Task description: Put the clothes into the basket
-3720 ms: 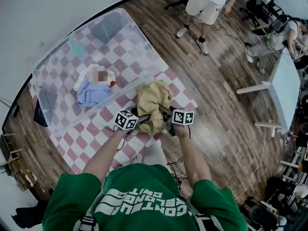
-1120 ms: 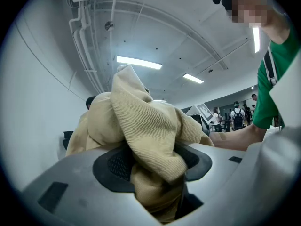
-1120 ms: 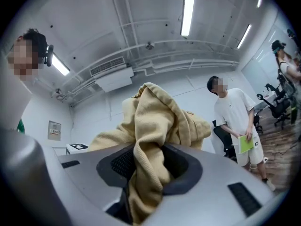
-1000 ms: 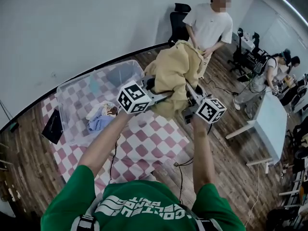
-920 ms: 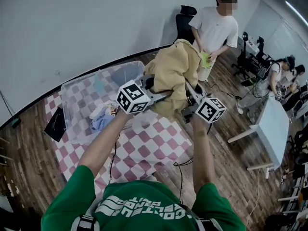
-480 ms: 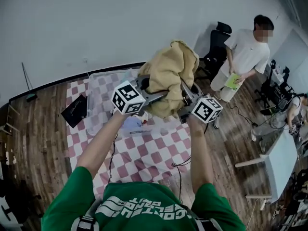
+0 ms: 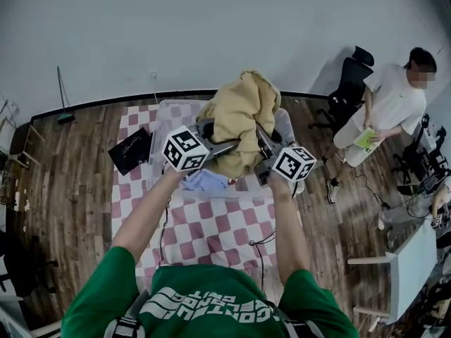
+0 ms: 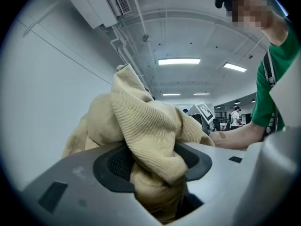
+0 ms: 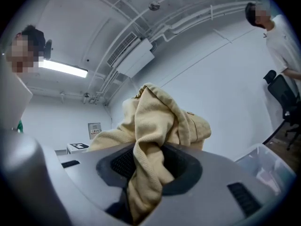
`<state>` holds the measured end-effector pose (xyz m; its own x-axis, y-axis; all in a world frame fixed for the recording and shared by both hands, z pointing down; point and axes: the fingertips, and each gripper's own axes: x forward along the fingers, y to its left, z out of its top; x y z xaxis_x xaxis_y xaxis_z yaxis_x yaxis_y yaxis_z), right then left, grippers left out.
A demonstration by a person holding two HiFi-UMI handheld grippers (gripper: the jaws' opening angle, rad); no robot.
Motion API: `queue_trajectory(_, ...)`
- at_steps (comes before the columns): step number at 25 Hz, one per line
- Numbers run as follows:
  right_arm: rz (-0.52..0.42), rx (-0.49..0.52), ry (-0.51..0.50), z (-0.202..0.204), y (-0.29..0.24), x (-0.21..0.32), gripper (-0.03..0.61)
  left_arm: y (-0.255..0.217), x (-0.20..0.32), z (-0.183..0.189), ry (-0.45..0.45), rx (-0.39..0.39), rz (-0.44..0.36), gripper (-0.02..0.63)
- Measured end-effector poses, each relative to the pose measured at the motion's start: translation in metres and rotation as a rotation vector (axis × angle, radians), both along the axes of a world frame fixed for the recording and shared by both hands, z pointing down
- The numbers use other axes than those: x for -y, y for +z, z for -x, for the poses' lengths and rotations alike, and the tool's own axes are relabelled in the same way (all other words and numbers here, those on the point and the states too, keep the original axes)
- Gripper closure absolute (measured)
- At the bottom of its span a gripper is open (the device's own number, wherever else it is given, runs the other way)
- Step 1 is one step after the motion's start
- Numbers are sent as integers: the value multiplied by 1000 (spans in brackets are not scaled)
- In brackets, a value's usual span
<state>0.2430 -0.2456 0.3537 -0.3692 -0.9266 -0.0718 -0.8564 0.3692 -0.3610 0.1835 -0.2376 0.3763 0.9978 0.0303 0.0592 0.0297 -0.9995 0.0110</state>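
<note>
Head view: a person in a green shirt holds a bunched tan garment [image 7: 239, 111] up between the left gripper [image 7: 211, 131] and the right gripper [image 7: 262, 146]. It hangs in line with the clear plastic basket [image 7: 161, 118], which stands on a checked mat [image 7: 211, 224] by the wall with a pale blue garment [image 7: 204, 182] already lying in it. A bystander in white [image 7: 391, 97] stands well apart. Left gripper view: the jaws are part-closed and clamp a thick fold of the ribbed cloth, which bulges over the dark pads [image 8: 113, 164] and trails below them. Right gripper view: the same hold, with a twisted fold pinched between narrowly set jaws and a corner of the basket showing at lower right. The carry looks nearly done and the drop is yet to come. It would go best with both grippers sinking together until the bundle is inside the walls. Both should then let go at once and draw apart, so that no loose end drapes over the rim or snags on a pad.
</note>
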Motion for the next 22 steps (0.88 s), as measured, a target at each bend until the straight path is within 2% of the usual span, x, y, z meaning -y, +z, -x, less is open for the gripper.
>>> queue_trajectory(10, 227, -20, -53, 4, 117, 44, 442, 115, 35, 3, -31, 138, 173, 379)
queue_trajectory(22, 543, -148, -136, 4, 254, 78, 442, 252, 62, 0, -26, 391, 320, 379)
